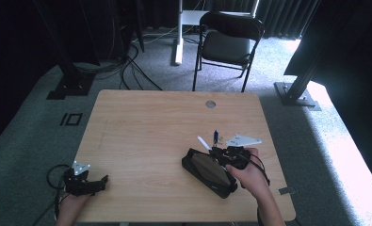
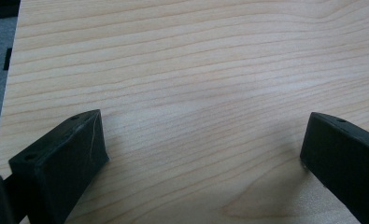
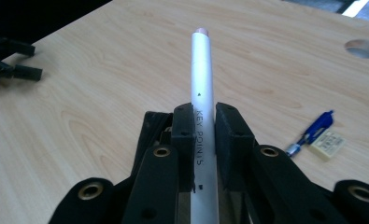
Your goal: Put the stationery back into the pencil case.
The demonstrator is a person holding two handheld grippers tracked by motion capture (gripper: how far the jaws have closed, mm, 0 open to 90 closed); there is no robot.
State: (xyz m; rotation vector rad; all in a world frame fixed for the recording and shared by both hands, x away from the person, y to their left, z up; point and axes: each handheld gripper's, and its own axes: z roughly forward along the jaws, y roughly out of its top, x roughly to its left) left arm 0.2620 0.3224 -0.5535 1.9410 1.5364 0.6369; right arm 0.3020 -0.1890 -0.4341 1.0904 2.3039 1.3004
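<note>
Firmly, right gripper clamps white marker; left gripper agape — idle.

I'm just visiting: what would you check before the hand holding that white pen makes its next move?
1. Grip: right gripper shut on the white cylindrical pen, fingers on both sides: ok.
2. Pen straight along the fingers, tip forward: ok.
3. Black open pencil case beneath the right gripper: ok.
4. Blue pen and pale yellow eraser lie apart on the light wooden table: ok.
5. Left gripper open, holding nothing, parked near the table's edge: ok.
6. Whether the pen's cap is secure: cannot tell.
</note>
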